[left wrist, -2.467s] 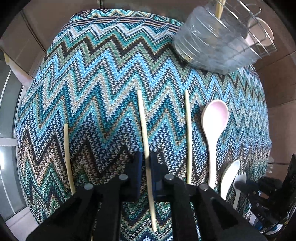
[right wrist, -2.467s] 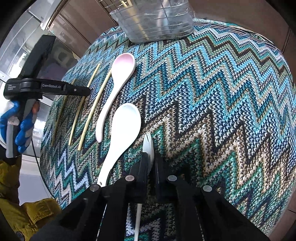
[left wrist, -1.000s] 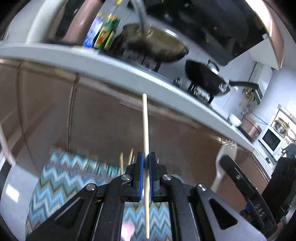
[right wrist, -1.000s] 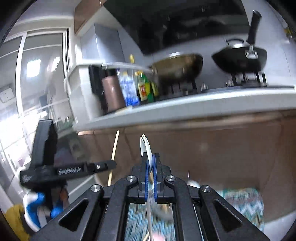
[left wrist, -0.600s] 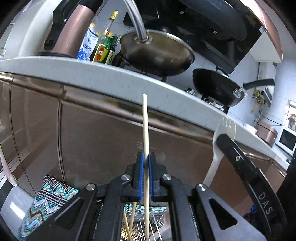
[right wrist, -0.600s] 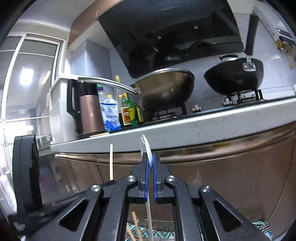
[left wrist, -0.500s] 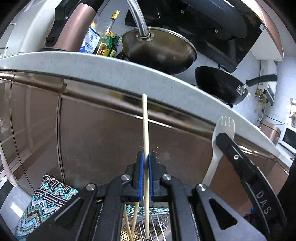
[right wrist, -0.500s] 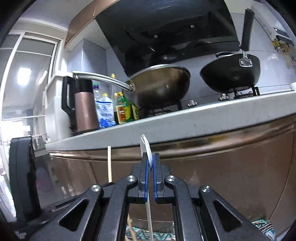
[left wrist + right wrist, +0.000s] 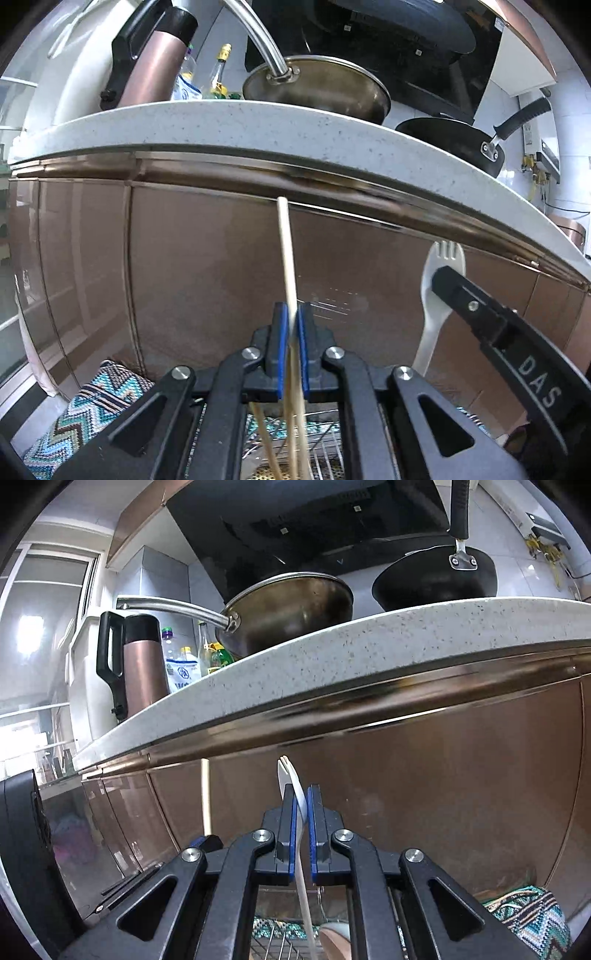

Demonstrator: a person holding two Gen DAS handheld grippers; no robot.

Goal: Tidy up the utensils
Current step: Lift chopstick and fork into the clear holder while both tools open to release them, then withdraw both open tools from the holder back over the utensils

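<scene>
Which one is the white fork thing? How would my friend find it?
Look below the long speckled countertop with pans on it, in front of the brown cabinet. The right tool pinches a white fork upright. Unlike the thin tan chopstick in the left tool, it is flat, with prongs on top.

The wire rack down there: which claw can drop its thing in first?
Probably the left claw: its chopstick hangs over the wire rack, beside chopsticks already standing there. The right claw's fork looks nearly as ready.
</scene>
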